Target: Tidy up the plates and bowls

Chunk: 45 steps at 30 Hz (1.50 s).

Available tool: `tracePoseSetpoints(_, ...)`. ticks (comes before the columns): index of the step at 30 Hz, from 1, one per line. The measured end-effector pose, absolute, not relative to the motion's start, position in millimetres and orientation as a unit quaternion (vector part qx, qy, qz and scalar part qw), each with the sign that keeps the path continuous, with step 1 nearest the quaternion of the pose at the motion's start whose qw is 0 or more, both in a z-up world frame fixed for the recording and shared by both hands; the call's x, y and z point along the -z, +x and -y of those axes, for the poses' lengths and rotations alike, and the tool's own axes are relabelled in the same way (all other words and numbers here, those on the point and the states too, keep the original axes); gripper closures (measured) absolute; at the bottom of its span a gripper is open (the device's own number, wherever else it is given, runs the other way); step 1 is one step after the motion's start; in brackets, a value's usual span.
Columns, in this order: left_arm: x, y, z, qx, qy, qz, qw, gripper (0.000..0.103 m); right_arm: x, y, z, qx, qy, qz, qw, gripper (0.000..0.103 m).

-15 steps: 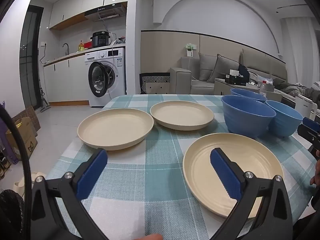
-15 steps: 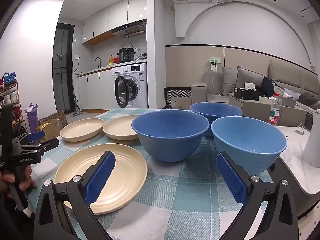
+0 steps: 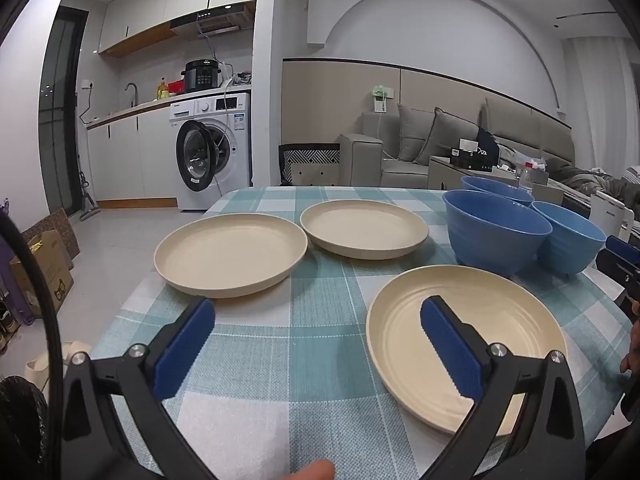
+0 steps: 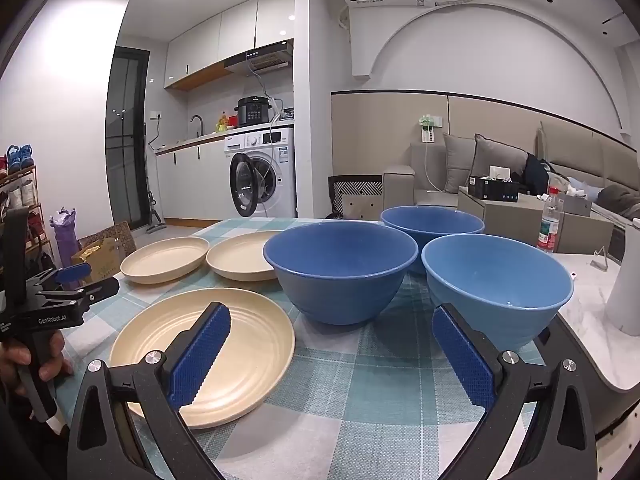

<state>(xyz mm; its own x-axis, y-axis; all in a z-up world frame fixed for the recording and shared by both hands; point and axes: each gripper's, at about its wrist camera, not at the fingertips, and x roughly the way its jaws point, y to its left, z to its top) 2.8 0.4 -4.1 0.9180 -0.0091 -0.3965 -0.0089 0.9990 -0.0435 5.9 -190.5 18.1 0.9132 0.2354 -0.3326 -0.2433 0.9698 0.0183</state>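
Three cream plates lie on the checked tablecloth: a near plate [image 3: 492, 320] [image 4: 248, 344], a left plate [image 3: 230, 254] [image 4: 164, 258] and a far plate [image 3: 362, 228] [image 4: 240, 256]. Three blue bowls stand to the right: a middle bowl [image 3: 494, 232] [image 4: 340, 268], a right bowl [image 3: 572, 236] [image 4: 496, 284] and a far bowl [image 3: 496, 190] [image 4: 432, 222]. My left gripper [image 3: 318, 344] is open and empty above the table's near edge, left of the near plate. My right gripper [image 4: 330, 354] is open and empty in front of the bowls.
The table [image 3: 280, 360] carries a teal and white checked cloth. A white marble counter [image 4: 592, 300] with a white stand lies to the right. A washing machine [image 3: 216, 148], kitchen units and a sofa [image 3: 440, 144] stand behind. Boxes sit on the floor at left.
Both grippers have shifted only slightly; the plates and bowls have not moved.
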Motion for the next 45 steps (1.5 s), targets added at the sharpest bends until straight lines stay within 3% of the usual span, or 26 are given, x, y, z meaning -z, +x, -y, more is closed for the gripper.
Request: tracePoseSetpoints(45,6.3,1.6,-5.4,-0.007,-0.021,-0.206,0.978,0.0,-21.1,9.7,194.8,-0.122,-0.012,-0.168,0.978,0.0)
